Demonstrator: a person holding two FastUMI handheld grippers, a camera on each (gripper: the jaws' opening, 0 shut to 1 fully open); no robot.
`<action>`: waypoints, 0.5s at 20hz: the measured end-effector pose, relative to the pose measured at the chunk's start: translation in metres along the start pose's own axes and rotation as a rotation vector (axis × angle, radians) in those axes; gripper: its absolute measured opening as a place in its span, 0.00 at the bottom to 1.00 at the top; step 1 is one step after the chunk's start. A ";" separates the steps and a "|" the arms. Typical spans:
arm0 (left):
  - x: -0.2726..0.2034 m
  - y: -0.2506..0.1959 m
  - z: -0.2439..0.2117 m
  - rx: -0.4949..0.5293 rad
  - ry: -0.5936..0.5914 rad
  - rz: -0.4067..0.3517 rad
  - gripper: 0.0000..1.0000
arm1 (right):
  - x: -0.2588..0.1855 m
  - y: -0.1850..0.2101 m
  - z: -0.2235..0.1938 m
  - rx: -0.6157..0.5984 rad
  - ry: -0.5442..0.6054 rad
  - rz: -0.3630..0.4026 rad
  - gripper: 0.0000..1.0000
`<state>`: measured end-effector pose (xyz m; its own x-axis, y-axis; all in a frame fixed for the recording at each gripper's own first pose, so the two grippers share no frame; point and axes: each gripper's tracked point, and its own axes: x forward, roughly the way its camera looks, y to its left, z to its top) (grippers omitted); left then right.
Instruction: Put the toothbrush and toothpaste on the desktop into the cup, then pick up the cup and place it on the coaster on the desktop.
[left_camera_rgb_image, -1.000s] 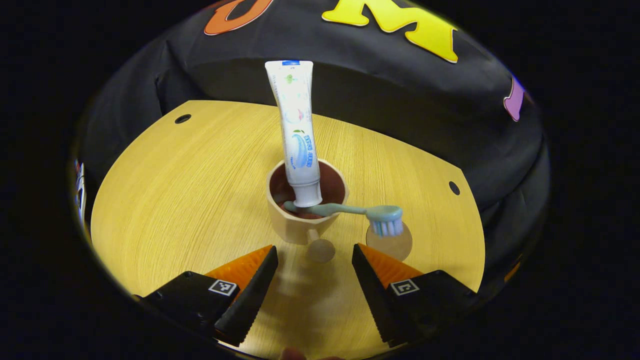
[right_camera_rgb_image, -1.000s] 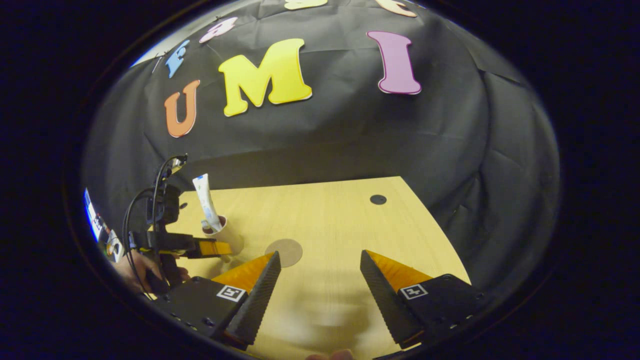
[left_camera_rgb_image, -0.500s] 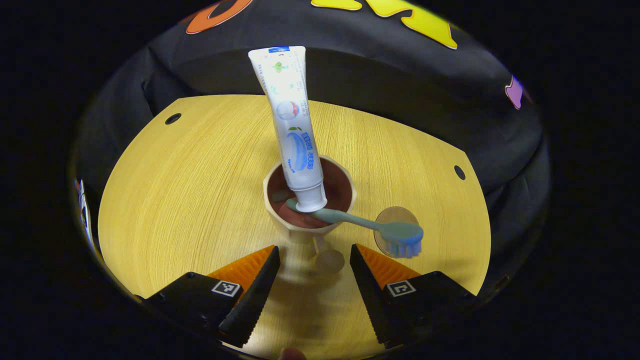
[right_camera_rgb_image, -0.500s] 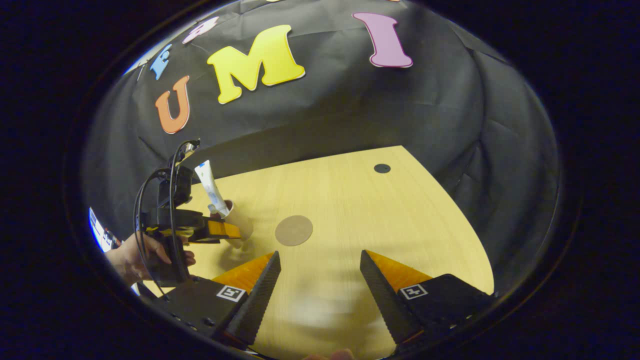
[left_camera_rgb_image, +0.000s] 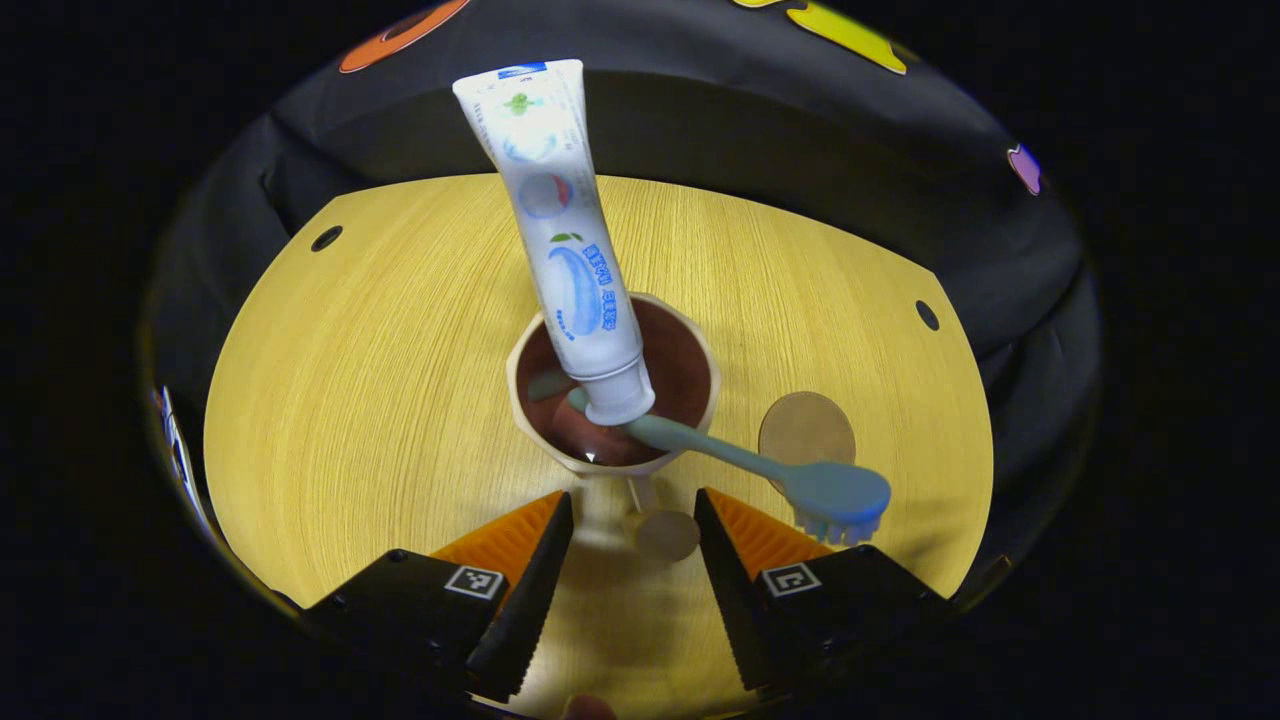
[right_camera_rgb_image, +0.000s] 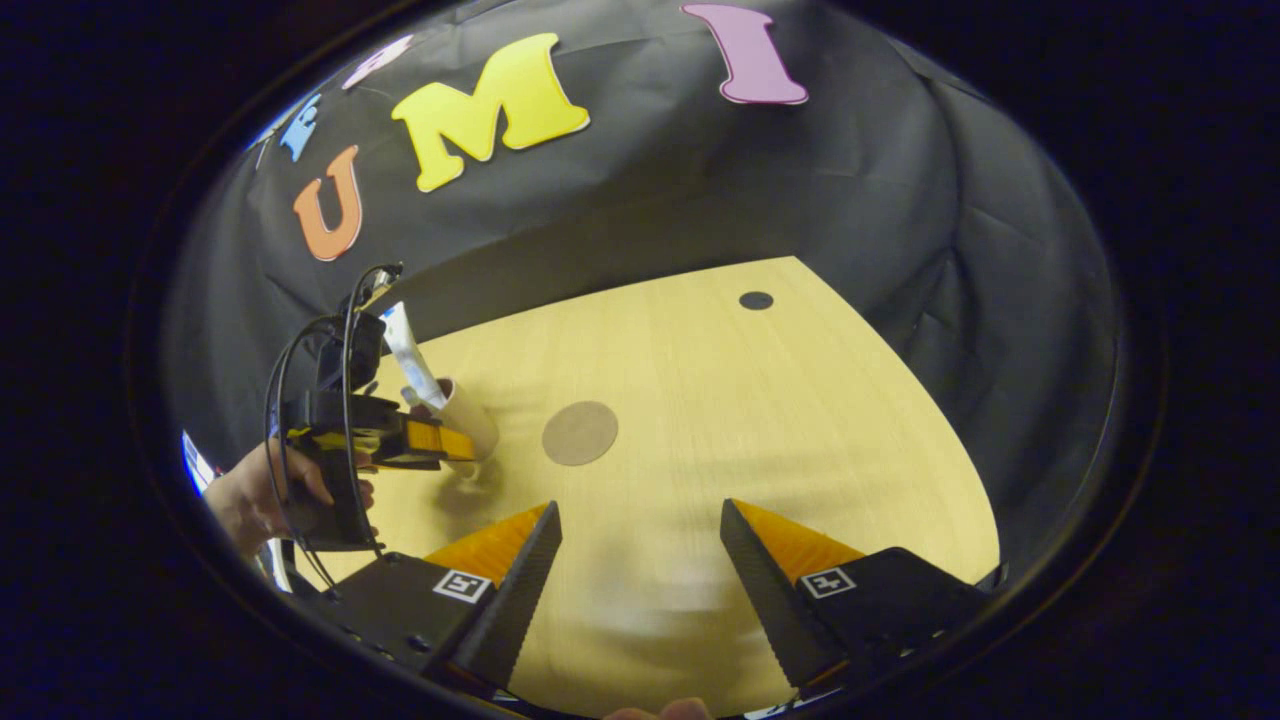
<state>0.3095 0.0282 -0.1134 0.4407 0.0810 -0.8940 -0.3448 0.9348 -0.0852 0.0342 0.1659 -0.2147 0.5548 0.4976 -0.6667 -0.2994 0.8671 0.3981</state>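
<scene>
My left gripper (left_camera_rgb_image: 625, 560) is spread, its fingers flanking the small knobbed handle (left_camera_rgb_image: 660, 530) low on the near side of the beige hard-walled cup with a dark brown inside (left_camera_rgb_image: 612, 400), not yet pressing on it as far as I can tell. The cup stands on the pale wooden desktop (left_camera_rgb_image: 350, 400); the round brown coaster (left_camera_rgb_image: 806, 430) lies flat just beside it, on its right in the left gripper view.

Inside the cup a white squeezable toothpaste tube (left_camera_rgb_image: 560, 240) stands cap down, leaning away towards the far rim, and a grey-green plastic toothbrush (left_camera_rgb_image: 760, 465) leans out over the near rim, its bristled head hanging past the cup above my right finger. So the filling looks done; the carry is left.

I judge the cup rigid, fairly light and smooth, top-heavy with that tall tube. The handle is a small purchase, so I would pinch it squarely and keep the cup upright, or the brush may tip out.

My right gripper (right_camera_rgb_image: 640, 580) hangs spread and empty above bare desktop, well apart from the cup.
</scene>
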 end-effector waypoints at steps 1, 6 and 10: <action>0.000 -0.001 0.000 0.002 0.000 -0.003 0.75 | 0.001 0.000 0.000 0.003 0.004 -0.001 0.96; 0.000 0.015 -0.011 0.003 0.033 0.040 0.45 | -0.001 -0.001 -0.005 -0.005 0.017 -0.009 0.96; 0.000 0.030 -0.011 0.013 0.032 0.072 0.29 | -0.001 0.000 -0.013 0.008 0.042 -0.008 0.96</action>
<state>0.2900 0.0529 -0.1209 0.3885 0.1369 -0.9112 -0.3636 0.9314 -0.0151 0.0233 0.1657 -0.2225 0.5243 0.4910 -0.6957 -0.2884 0.8711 0.3975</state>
